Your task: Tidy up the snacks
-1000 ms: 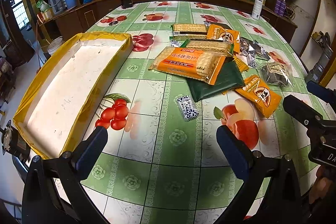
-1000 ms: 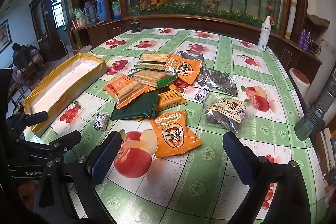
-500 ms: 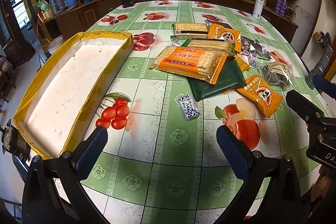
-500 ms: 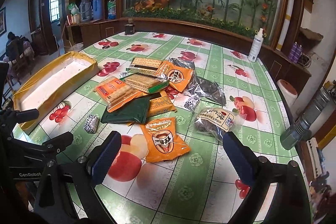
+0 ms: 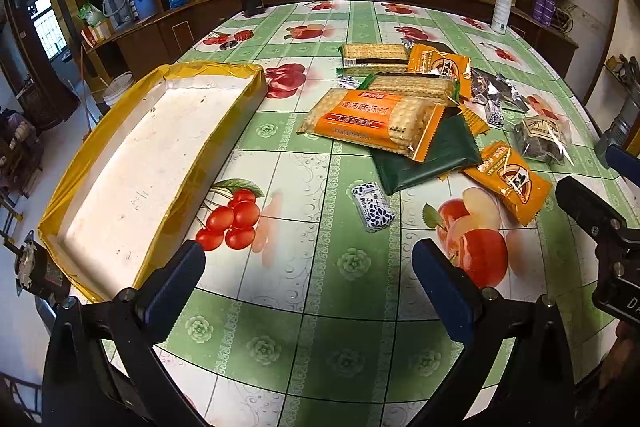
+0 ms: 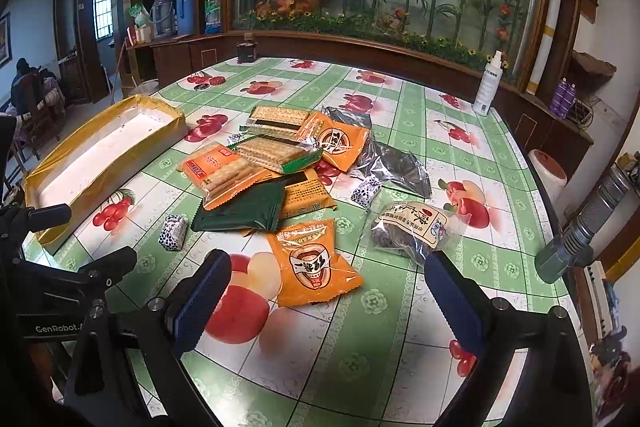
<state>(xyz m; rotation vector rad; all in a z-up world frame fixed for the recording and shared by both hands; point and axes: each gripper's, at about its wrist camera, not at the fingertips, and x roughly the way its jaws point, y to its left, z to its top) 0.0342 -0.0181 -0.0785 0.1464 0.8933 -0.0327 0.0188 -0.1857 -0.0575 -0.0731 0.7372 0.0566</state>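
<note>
A pile of snack packets lies mid-table: an orange cracker pack point(image 5: 376, 121), a dark green pack point(image 5: 424, 157), an orange pouch point(image 5: 510, 181) point(image 6: 312, 263), a clear bag with dark cake point(image 6: 414, 227), and a small blue-white candy point(image 5: 373, 205) point(image 6: 172, 231). An empty yellow-rimmed box point(image 5: 64, 219) point(image 6: 36, 179) stands at the left. My left gripper point(image 5: 308, 279) is open and empty above the table, short of the candy. My right gripper point(image 6: 328, 291) is open and empty, just short of the orange pouch.
Two more cracker packs point(image 6: 276, 151), another orange pouch point(image 6: 340, 141), silver foil bags point(image 6: 396, 165) and a second candy point(image 6: 366, 191) lie further back. A white spray bottle point(image 6: 488, 87) stands at the far right edge. A wooden cabinet with a glass mural runs behind the table.
The right gripper has risen and pulled back a little, so the snacks appear lower and smaller. The left gripper has barely moved.
</note>
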